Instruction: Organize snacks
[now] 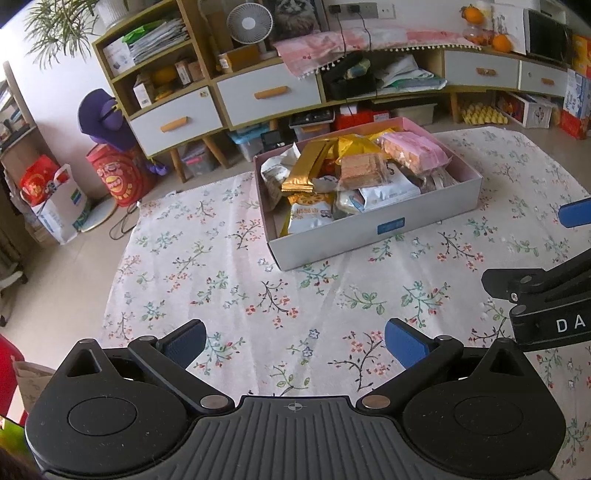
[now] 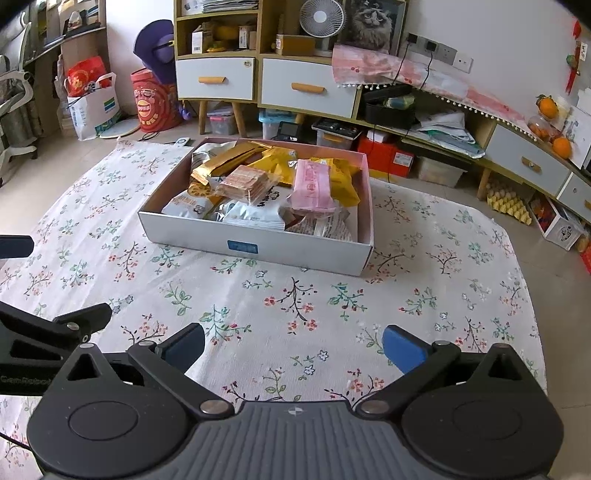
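A white open box (image 1: pixel 373 229) (image 2: pixel 255 245) with a pink inside stands on the floral cloth (image 1: pixel 229 266) (image 2: pixel 314 306). It is piled with snack packs: a pink pack (image 1: pixel 413 151) (image 2: pixel 314 182), a clear pack of wafers (image 1: pixel 362 170) (image 2: pixel 243 182), a gold pack (image 1: pixel 306 170) (image 2: pixel 221 160), yellow packs (image 2: pixel 343 181) and white bags (image 1: pixel 310 216) (image 2: pixel 255 214). My left gripper (image 1: pixel 295 343) is open and empty, well short of the box. My right gripper (image 2: pixel 293 347) is open and empty, also short of the box. Each gripper shows at the edge of the other's view.
A long low cabinet with white drawers (image 1: pixel 266 94) (image 2: pixel 306 88) runs behind the cloth, with storage bins and boxes under it. A red drum (image 2: pixel 151 103) and a shopping bag (image 2: pixel 94 107) stand at the left. A fan (image 2: pixel 321 18) sits on the cabinet.
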A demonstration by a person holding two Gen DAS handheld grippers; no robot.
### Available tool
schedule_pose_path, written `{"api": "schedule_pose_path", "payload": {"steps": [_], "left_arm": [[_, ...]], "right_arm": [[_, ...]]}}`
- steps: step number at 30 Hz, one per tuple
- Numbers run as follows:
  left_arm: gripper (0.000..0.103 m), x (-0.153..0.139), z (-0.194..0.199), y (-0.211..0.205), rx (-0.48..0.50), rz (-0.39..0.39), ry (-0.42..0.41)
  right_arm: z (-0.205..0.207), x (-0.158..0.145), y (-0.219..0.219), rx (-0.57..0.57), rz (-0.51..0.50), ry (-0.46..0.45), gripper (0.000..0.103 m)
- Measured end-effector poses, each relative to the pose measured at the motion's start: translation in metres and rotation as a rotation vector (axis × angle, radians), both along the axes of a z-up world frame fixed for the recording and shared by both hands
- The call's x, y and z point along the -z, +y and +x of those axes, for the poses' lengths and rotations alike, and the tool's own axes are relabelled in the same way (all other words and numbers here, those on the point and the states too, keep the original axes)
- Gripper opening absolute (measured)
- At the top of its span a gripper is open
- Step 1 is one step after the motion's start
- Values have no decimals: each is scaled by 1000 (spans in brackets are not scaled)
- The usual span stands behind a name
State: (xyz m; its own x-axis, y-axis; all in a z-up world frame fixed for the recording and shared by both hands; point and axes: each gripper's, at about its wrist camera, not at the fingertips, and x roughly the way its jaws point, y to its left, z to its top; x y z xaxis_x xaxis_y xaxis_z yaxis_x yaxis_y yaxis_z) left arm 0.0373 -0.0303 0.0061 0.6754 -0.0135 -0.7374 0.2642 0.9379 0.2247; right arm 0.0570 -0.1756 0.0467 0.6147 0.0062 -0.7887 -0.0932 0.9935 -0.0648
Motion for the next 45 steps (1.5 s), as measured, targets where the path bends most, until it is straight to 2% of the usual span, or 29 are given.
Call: {"api": "schedule_pose_path", "payload": {"steps": [45], "left_arm": [[103,3,1,2,-6,-6,28]], "right_arm": [[2,3,1,-6,-14,10,86]]}}
